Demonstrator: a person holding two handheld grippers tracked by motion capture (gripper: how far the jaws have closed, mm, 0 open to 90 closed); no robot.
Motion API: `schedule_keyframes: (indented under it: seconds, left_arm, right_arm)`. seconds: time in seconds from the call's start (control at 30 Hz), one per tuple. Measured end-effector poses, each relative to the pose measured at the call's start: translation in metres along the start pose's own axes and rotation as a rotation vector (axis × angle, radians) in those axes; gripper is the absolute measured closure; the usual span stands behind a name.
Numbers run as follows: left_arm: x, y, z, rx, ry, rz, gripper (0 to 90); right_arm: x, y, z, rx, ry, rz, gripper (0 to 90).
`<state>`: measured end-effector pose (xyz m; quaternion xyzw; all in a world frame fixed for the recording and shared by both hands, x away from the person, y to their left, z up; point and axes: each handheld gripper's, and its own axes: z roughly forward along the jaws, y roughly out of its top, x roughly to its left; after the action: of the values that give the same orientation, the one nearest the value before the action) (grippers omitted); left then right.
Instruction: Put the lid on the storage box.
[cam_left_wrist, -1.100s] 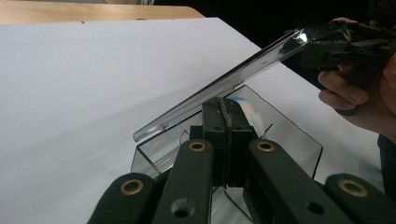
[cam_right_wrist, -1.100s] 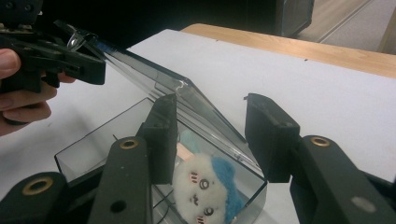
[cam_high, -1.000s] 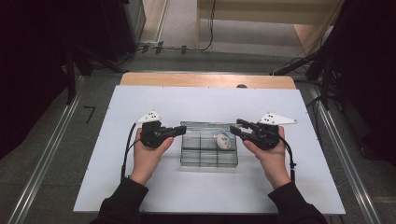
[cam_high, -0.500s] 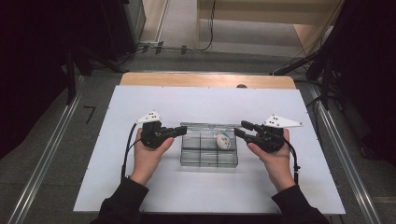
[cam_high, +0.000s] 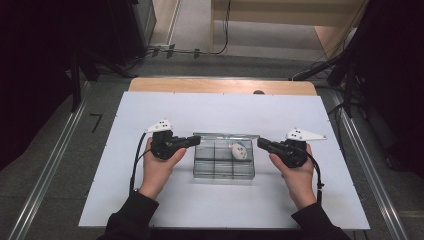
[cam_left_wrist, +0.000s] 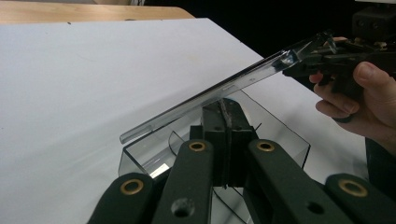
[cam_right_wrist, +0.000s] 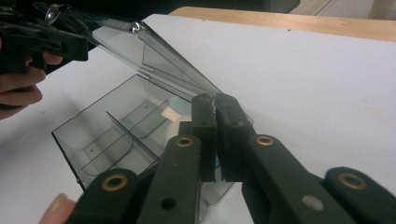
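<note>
No brand, label or writing can be read on anything here.

The left claw (cam_high: 196, 140) has its jaws pressed together at the left end of the clear plastic box (cam_high: 223, 167). In the left gripper view they meet just under the raised lid (cam_left_wrist: 224, 91), over the near wall of the box; whether they pinch the lid's edge, the wall or nothing cannot be told from these pictures. The left hand (cam_high: 159, 167) rests on the worktop (cam_high: 125, 200) behind it.

The right claw (cam_high: 262, 143) has just been closing, and its jaws now stand together just off the right end of the box. In the right gripper view the tips meet at the lower edge of the tilted lid (cam_right_wrist: 154, 60), above the box's open compartments; a thin edge of plastic may lie between them, but that is not plain. The right hand (cam_high: 295, 172) holds its gripper level, pointing left toward the box.

The box sits in the middle of the white worktop, between the two claws, a smoky transparent tray split by partitions into compartments. Its lid is lifted and slanted, running from one claw toward the other, seen edge-on in the left gripper view. A small whitish object (cam_high: 238, 151) with a touch of blue lies in the far right compartment; in the right gripper view it shows as a pale patch (cam_right_wrist: 171, 113) on the box floor
</note>
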<state>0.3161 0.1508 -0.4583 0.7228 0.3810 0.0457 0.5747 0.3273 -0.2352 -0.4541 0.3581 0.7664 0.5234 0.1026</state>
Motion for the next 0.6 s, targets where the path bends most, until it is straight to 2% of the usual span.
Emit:
schedule_keyframes:
  seconds: [0.23, 0.6]
  left_arm:
    - [-0.002, -0.001, -0.001, -0.003, -0.012, 0.003, 90.0]
    - [-0.005, -0.004, -0.004, -0.008, -0.024, 0.007, 90.0]
  right_arm:
    - [0.006, -0.001, 0.002, 0.013, 0.013, -0.016, 88.2]
    - [0.012, 0.000, 0.001, 0.002, 0.019, -0.027, 88.2]
